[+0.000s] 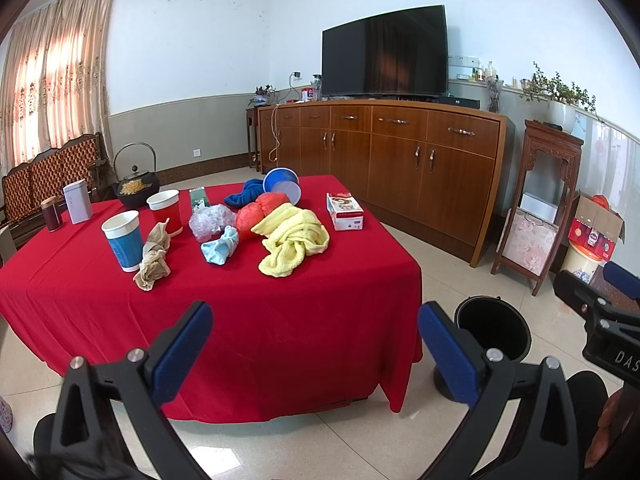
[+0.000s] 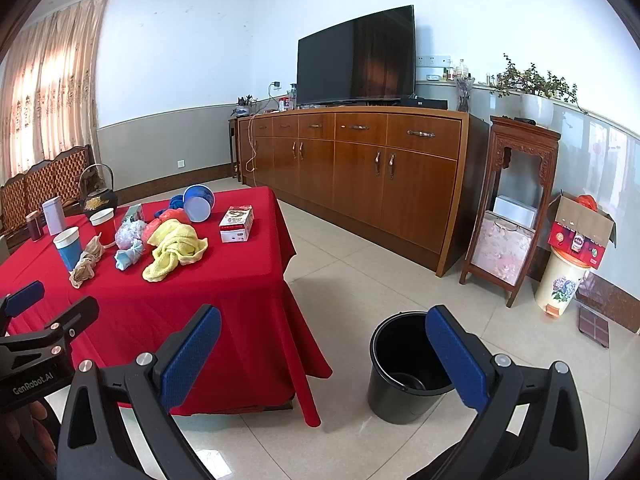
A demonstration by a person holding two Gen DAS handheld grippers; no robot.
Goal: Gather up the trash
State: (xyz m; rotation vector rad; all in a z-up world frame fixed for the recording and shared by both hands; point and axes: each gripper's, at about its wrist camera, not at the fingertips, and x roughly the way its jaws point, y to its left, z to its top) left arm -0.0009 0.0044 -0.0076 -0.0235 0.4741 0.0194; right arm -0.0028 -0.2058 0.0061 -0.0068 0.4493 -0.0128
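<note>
both the left gripper (image 1: 316, 344) and right gripper (image 2: 324, 354) hang with jaws spread wide, holding nothing, while the crumpled trash (image 1: 152, 258) sits on the red table (image 1: 224, 320) and the black bin (image 2: 404, 368) stands on the floor beside it

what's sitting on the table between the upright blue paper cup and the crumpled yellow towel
In the left wrist view, between the blue paper cup and yellow towel lie a crumpled brown paper wad and a knotted light-blue cloth bundle.

You have a crumpled brown paper wad (image 1: 152, 258), a clear plastic wrapper (image 1: 209, 220) and a knotted pale blue bag (image 1: 220, 249) lying on the red-clothed table (image 1: 280, 320), with the upright black bin (image 2: 404, 368) on the floor beside it.
</note>
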